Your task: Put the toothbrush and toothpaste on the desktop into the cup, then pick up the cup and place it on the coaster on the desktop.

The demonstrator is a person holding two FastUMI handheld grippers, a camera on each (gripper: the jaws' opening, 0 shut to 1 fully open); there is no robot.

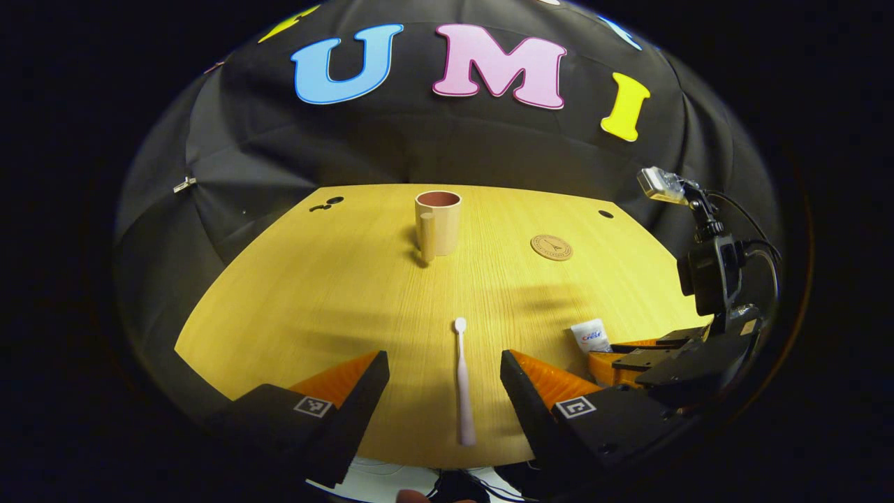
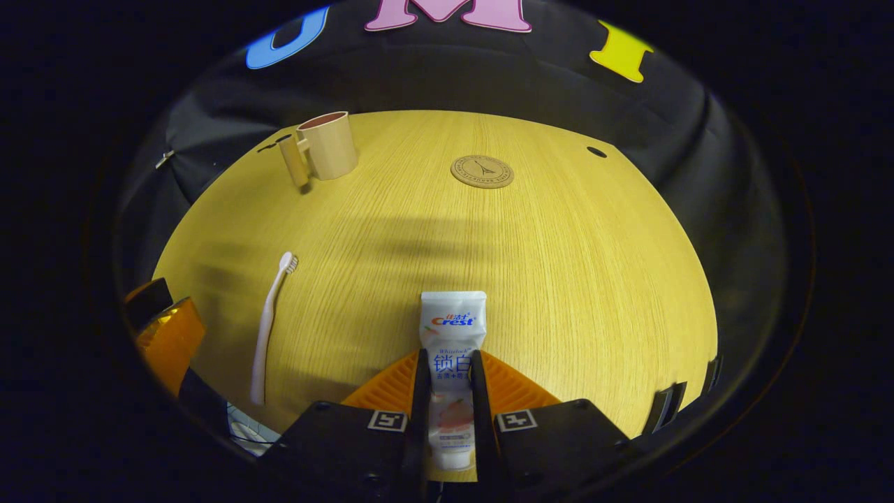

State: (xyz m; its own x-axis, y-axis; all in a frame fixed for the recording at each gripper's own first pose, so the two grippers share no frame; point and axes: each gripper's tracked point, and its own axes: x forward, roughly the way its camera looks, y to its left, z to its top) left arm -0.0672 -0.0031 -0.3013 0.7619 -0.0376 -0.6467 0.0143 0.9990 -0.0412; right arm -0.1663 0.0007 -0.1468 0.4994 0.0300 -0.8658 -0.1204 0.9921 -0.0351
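A pale pink toothbrush (image 1: 462, 383) lies on the wooden desktop (image 1: 335, 293), head pointing away, between the spread fingers of my open left gripper (image 1: 444, 381). In the right gripper view the toothbrush (image 2: 269, 323) lies to the left. My right gripper (image 2: 449, 377) is shut on a white toothpaste tube (image 2: 451, 349), whose flat end points forward on the table. That same gripper (image 1: 632, 360) appears at the right of the left gripper view with the tube's end (image 1: 591, 336) poking out. A beige cup (image 1: 438, 222) with a handle stands far back, and a round coaster (image 1: 551, 247) lies to its right.
Small dark holes (image 1: 605, 214) mark the desktop's far corners. The table's near edge runs just under both grippers. The cup (image 2: 323, 147) and the coaster (image 2: 482, 171) sit far back in the right gripper view, with bare wood (image 2: 559, 265) between.
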